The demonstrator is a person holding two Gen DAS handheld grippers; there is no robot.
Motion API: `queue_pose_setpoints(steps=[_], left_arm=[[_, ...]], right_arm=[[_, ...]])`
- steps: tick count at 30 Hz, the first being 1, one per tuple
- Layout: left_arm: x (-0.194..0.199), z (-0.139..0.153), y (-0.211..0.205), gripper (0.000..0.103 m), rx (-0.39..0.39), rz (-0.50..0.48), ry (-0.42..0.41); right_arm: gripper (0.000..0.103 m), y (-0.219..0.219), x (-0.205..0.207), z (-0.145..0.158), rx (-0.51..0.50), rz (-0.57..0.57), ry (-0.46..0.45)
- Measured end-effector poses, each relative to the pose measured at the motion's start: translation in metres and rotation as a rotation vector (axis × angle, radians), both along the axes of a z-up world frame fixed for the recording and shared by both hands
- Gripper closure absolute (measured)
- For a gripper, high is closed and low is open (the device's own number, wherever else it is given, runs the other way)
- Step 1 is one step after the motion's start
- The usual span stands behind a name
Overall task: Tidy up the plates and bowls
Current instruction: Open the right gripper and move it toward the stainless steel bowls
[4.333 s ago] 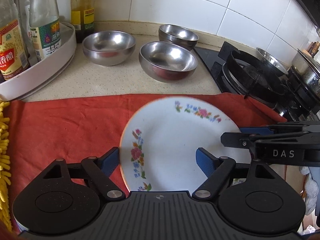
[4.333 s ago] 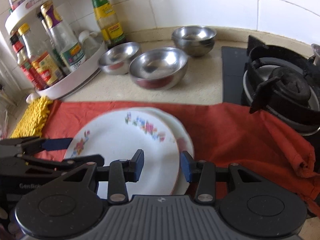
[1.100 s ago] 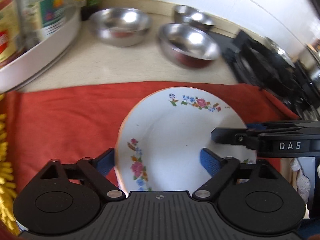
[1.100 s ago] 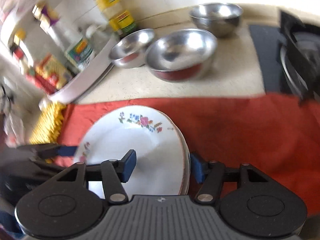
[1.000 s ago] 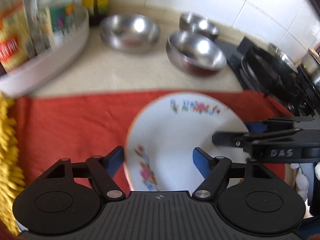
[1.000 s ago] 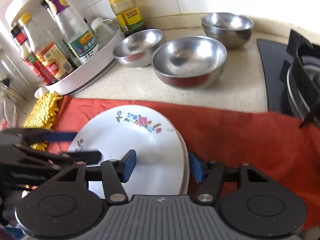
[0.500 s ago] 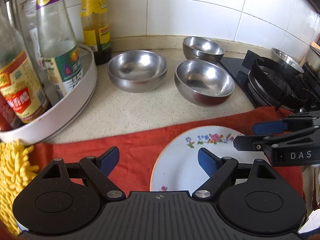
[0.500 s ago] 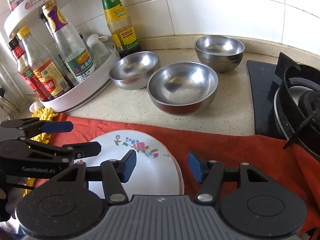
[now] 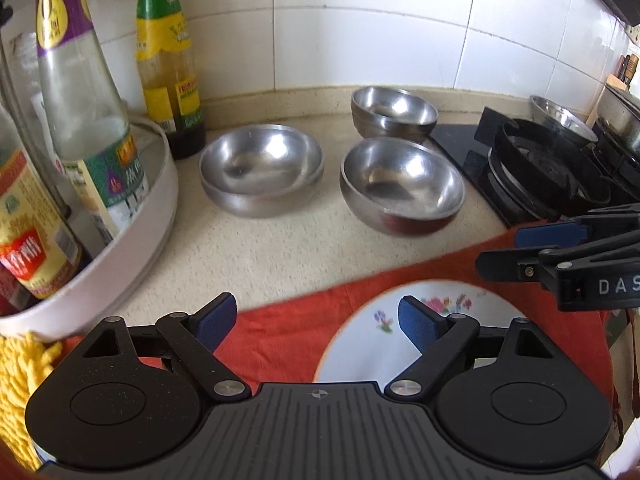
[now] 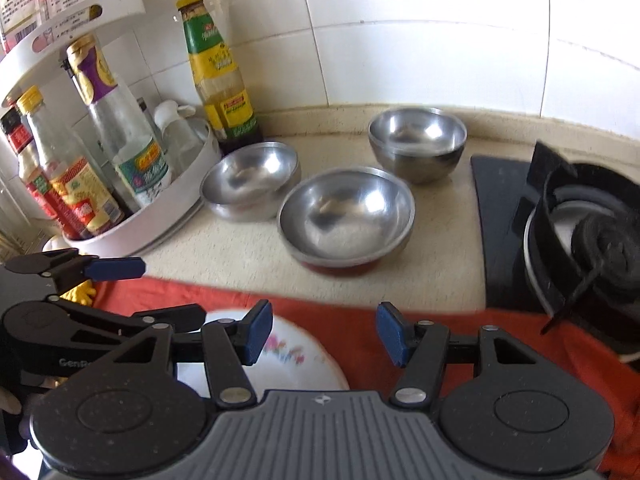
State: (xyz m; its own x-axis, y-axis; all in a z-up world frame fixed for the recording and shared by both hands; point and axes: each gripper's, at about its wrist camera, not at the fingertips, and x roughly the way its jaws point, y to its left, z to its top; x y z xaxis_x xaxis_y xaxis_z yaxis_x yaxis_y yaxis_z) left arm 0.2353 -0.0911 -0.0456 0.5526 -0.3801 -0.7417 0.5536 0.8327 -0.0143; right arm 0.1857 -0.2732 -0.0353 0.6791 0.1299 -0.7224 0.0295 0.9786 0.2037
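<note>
Both tools hang empty above a floral plate point(image 9: 424, 340) on the red cloth point(image 9: 288, 332) at the table's front edge. The left tool point(image 9: 316, 320) has just been opening, nothing between its pads; the right tool point(image 10: 324, 330) is parted too. Three steel bowls point(image 9: 402, 184) stand near the tiled back edge.

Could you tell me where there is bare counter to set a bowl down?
Bare counter lies between the steel bowls and the red cloth, beside the white turntable. The cloth left of the floral plate is also free. Bowls crowd toward the stove.
</note>
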Motion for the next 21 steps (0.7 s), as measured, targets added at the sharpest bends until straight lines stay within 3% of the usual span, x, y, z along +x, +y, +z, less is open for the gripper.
queue_pose_setpoints(steps=[7, 13, 21], left_arm=[[0.018, 0.017, -0.002, 0.008, -0.031, 0.062, -0.037], [0.036, 0.015, -0.013, 0.008, -0.112, 0.093, 0.056], [0.049, -0.002, -0.049, 0.019, -0.138, 0.060, 0.128]], right_arm=[[0.047, -0.020, 0.027, 0.012, -0.013, -0.014, -0.039], [0.047, -0.044, 0.055, 0.002, 0.023, -0.051, 0.005], [0.047, -0.062, 0.077, -0.016, 0.058, -0.036, 0.045]])
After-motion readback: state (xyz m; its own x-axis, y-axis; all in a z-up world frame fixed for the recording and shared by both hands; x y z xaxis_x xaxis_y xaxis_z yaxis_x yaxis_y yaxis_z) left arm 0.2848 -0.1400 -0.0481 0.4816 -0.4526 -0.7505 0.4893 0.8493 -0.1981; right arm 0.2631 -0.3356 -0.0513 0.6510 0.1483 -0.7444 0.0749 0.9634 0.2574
